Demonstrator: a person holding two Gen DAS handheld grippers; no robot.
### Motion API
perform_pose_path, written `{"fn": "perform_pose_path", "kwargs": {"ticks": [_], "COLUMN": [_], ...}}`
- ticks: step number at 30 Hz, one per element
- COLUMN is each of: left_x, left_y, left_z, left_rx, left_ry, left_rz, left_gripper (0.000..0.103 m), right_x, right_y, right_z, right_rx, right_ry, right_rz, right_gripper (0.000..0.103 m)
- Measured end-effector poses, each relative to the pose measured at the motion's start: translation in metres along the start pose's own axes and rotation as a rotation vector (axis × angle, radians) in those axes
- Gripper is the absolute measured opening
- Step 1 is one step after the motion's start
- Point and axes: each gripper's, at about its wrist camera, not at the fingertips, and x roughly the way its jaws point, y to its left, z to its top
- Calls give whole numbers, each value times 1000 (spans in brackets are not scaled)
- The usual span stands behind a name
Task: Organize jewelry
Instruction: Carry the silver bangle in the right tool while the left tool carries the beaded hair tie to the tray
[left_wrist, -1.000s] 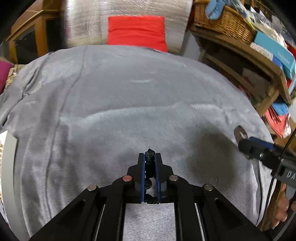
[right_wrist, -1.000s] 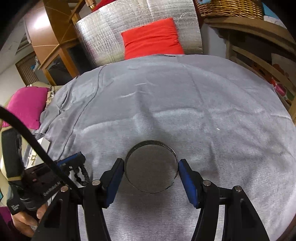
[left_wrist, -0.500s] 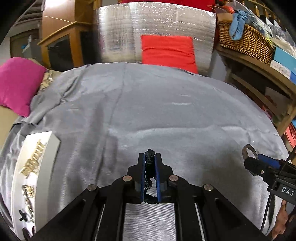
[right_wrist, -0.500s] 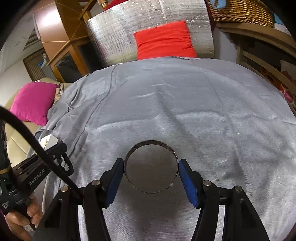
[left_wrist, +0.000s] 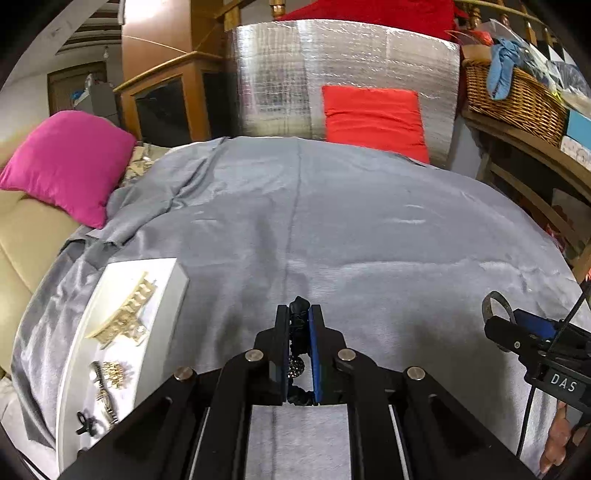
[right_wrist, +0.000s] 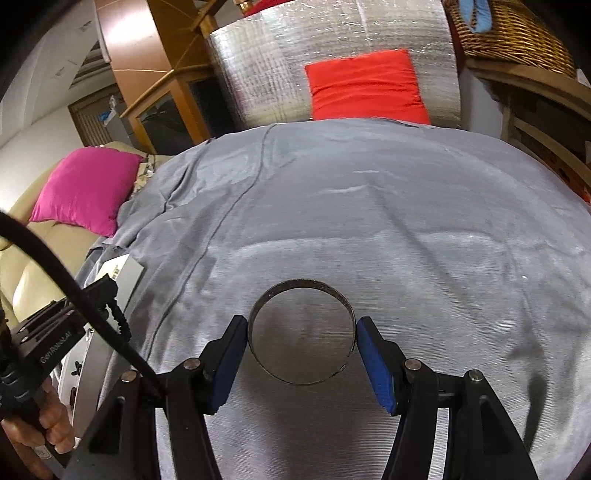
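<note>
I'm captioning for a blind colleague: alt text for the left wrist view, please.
The left gripper is shut on a black beaded bracelet above a grey bedspread. A white tray of gold jewelry lies to its left; the right gripper, far right, holds a dark bangle.

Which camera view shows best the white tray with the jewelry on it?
The left wrist view. There the white tray lies on the grey cloth with its top open to sight, and gold pieces on it can be told apart. The right wrist view shows only its edge, mostly hidden behind the left gripper.
</note>
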Motion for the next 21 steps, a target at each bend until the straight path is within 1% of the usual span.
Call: {"fn": "perform_pose_path", "kwargs": {"ticks": [3,8,10,12,16,18,21], "left_x": [-12,-39,-54,-63,-74,-77,-80], "left_y": [13,46,67,86,138,165,197], "left_z": [-5,-14,-20,-26,-40,-47,-59], "left_rx": [-23,-80,-111,-142,-248,-301,-351], "left_ry": [-12,-37,-64,-73,-56,-46,-22], "left_rz": [7,61,100,126,160,193,228], "left_gripper": [10,10,10,10,10,10,10], "right_x": [1,0,-1,-2,1,4,9], "right_y": [13,40,53,71,108,128,168], "right_z": [-2,-9,-11,-14,-16,-13,-8], "right_rx": [-14,-48,-68,-100,-165,-200,-254], "right_ry": [-9,-26,-34,-41,-36,-37,-33], "right_rz": [21,81,107,132,177,197,252], "right_gripper": [64,64,64,64,64,64,64]}}
